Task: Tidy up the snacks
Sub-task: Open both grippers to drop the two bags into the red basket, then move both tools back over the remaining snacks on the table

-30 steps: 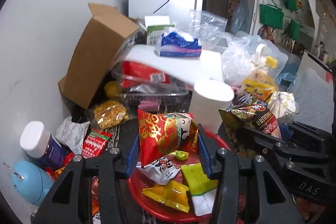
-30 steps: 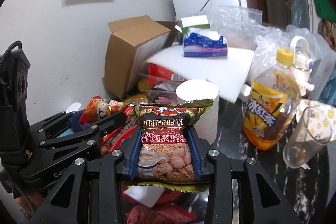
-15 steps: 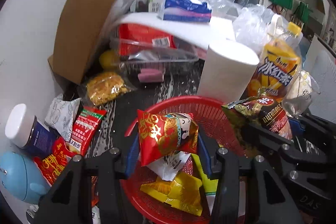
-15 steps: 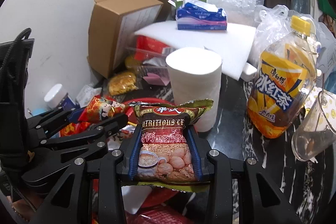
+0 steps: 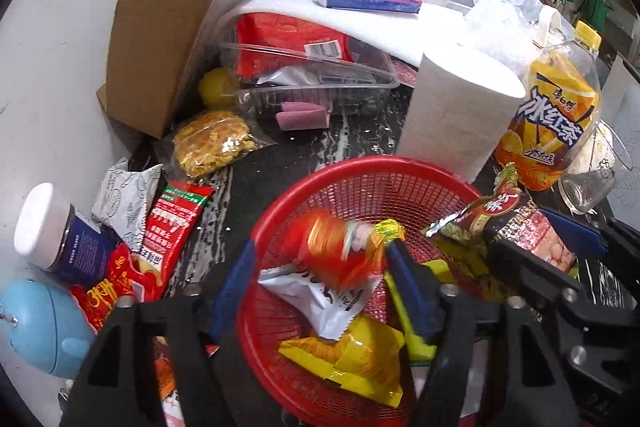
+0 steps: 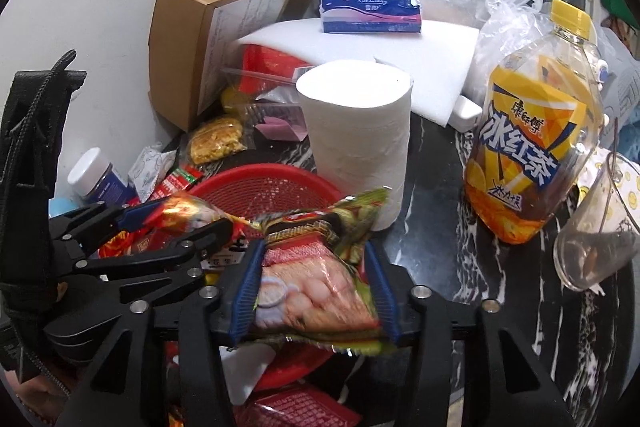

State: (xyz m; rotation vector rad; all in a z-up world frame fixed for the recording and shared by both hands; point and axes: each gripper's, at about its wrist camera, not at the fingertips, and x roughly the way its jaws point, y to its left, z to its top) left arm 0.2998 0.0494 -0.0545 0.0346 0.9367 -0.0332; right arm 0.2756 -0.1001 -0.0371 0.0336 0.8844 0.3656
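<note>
My left gripper [image 5: 320, 275] is opening over the red basket [image 5: 360, 171]; the red snack packet [image 5: 336, 251], blurred, sits loose between its spread fingers. Only the right view shows my right gripper [image 6: 312, 291] opening around the brown snack packet [image 6: 316, 283] at the basket's rim, pad contact unclear.

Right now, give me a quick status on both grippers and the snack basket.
Left gripper opening, red snack packet dropping free. Right gripper opening, brown cereal packet between its jaws. Both over red basket. Paper roll close behind.
</note>
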